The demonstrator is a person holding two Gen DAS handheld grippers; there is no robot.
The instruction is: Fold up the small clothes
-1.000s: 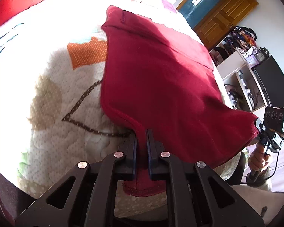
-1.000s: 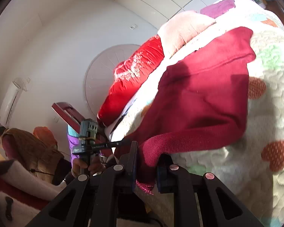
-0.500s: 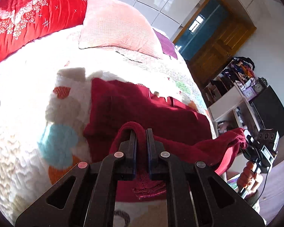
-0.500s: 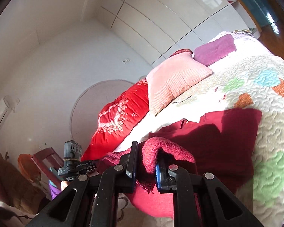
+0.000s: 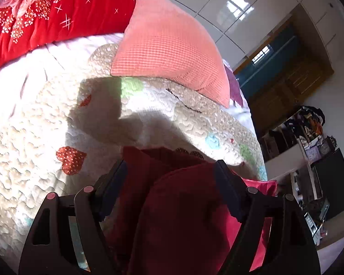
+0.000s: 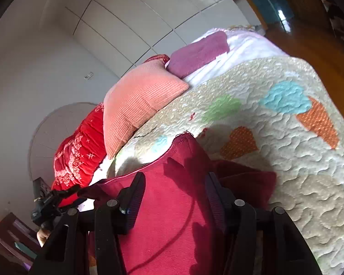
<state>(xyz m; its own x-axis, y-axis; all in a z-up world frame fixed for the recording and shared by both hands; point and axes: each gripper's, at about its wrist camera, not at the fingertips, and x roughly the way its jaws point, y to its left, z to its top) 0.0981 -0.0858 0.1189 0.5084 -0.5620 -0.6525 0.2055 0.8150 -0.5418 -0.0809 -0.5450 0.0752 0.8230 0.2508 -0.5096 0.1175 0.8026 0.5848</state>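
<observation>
Dark red garment [image 5: 183, 217] fills the lower middle of the left wrist view, lying on the quilted bed cover [image 5: 34, 155] directly under and between the fingers of the left tongs [image 5: 170, 167]. Those tongs are opening and stand wide apart; the cloth lies between the pads without being pressed by them. A rounded fold of the fabric bulges up between the fingers, and a brighter red strip shows past the right finger at the lower right.

In the right wrist view the same garment [image 6: 169, 217] occupies the lower centre, reaching up to a frayed corner just above the right tongs [image 6: 175, 176]. These tongs are also opening, their pads apart, with cloth lying loosely between them. The fabric looks doubled over, with a smooth sunlit top layer and a darker layer showing at its right edge. A thin curved crease runs across it.

A salmon pillow [image 5: 169, 43] and a red patterned pillow [image 5: 45, 11] lie toward the top of the frame.
</observation>
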